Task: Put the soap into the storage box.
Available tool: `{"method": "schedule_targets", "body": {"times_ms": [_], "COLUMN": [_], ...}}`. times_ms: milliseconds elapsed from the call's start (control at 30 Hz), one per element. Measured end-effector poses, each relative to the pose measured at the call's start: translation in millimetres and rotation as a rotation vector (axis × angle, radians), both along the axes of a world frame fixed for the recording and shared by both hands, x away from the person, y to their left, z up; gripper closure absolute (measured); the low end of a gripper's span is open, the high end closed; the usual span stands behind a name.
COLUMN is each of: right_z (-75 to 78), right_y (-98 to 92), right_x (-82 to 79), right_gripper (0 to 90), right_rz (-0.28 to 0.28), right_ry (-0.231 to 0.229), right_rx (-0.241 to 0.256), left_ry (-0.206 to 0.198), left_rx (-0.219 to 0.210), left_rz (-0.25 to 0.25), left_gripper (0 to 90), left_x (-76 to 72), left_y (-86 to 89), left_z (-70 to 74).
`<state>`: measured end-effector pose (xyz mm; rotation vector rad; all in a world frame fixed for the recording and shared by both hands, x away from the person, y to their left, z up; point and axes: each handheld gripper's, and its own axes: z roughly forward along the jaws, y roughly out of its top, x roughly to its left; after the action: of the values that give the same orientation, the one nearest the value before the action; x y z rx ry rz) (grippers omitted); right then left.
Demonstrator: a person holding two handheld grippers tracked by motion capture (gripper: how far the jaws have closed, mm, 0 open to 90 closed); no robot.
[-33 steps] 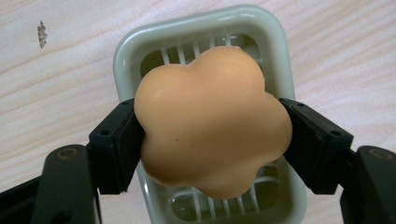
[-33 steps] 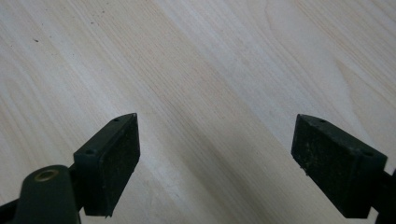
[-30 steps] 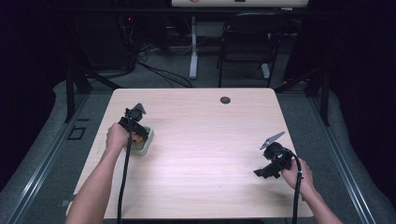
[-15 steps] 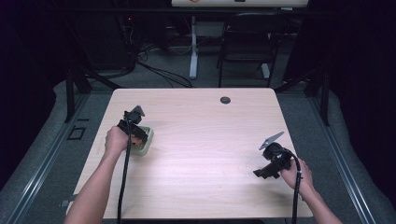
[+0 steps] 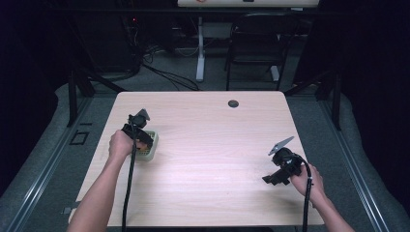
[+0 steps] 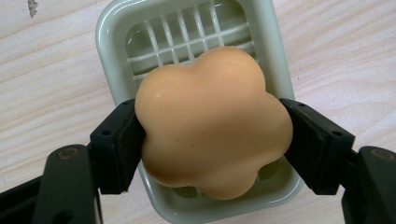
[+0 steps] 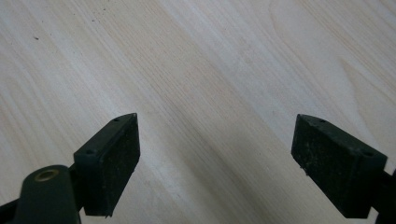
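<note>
A peach, flower-shaped soap bar [image 6: 212,121] is clamped between the jaws of my left gripper [image 6: 210,140], directly over a pale green soap dish [image 6: 271,51] with a slotted white grate. From the high view the left gripper [image 5: 140,133] hovers over that soap dish [image 5: 149,151] at the table's left side. My right gripper [image 5: 275,178] rests near the table's right front, and in the right gripper view its jaws [image 7: 215,163] stand wide apart over bare wood, holding nothing.
The light wooden table [image 5: 208,145] has a small dark round grommet [image 5: 233,103] near its far edge. Beyond the table stand a dark chair [image 5: 256,43] and cables on the floor. A cable trails from each gripper toward the person.
The left gripper has shifted slightly over the soap dish. The right gripper has stayed in place.
</note>
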<state>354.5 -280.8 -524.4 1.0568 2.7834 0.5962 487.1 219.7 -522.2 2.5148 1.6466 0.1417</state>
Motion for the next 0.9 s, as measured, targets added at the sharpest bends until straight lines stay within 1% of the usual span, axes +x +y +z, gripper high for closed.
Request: {"method": "schedule_targets", "body": {"times_ms": [67, 200, 233, 467, 533, 567, 633, 667, 700, 767, 800, 867, 900], "right_z": [0.0, -0.2, -0.5, -0.8, -0.5, -0.8, -0.4, -0.7, -0.8, -0.8, -0.5, -0.9, -0.7], "right_y": [0.3, 0.1, 0.5, 0.7, 0.6, 0.9, 0.5, 0.7, 0.7, 0.7, 0.5, 1.0, 0.9], "right_x": [-0.1, 0.0, -0.2, -0.4, -0.3, -0.5, -0.3, -0.5, -0.4, -0.3, -0.1, -0.2, -0.1], "right_gripper": [15.3, 15.3, 15.3, 15.2, 15.3, 15.3, 15.3, 15.3, 15.2, 15.3, 15.2, 15.3, 15.2], "right_rz": [-0.002, -0.002, -0.006, -0.008, -0.005, -0.007, -0.004, -0.007, -0.008, -0.008, -0.005, -0.006, -0.003], "right_ry": [0.000, 0.000, 0.001, 0.001, 0.001, 0.002, 0.001, 0.001, 0.001, 0.001, 0.001, 0.003, 0.004], "right_rx": [0.000, -0.003, 0.004, 0.010, 0.004, 0.012, 0.003, 0.011, 0.010, 0.009, 0.002, 0.012, 0.005], "left_ry": [0.004, 0.007, 0.006, 0.015, 0.016, 0.018, 0.015, 0.015, 0.002, -0.010, -0.010, -0.009, -0.011], "left_rx": [-0.001, 0.006, 0.004, 0.010, 0.010, 0.013, 0.012, 0.016, 0.020, 0.021, 0.025, 0.029, 0.030], "left_rz": [0.000, -0.016, -0.020, -0.042, -0.044, -0.045, -0.044, -0.043, -0.046, -0.048, -0.052, -0.056, -0.056], "left_gripper": [26.3, 26.3, 26.3, 26.1, 26.1, 26.0, 25.9, 25.7, 25.5, 25.5, 25.5, 25.5, 25.1], "left_x": [0.1, 1.4, 1.8, 3.3, 3.5, 3.7, 3.7, 3.8, 3.9, 3.6, 3.5, 3.2, 3.0], "left_y": [-0.4, 0.0, 0.2, 0.3, 0.3, 0.2, 0.0, -0.2, -0.1, -0.5, -0.8, -0.5, 0.0], "left_z": [0.0, 0.4, 0.3, 0.5, 0.5, 0.7, 0.6, 1.2, 1.9, 4.4, 5.2, 6.5, 7.0]}}
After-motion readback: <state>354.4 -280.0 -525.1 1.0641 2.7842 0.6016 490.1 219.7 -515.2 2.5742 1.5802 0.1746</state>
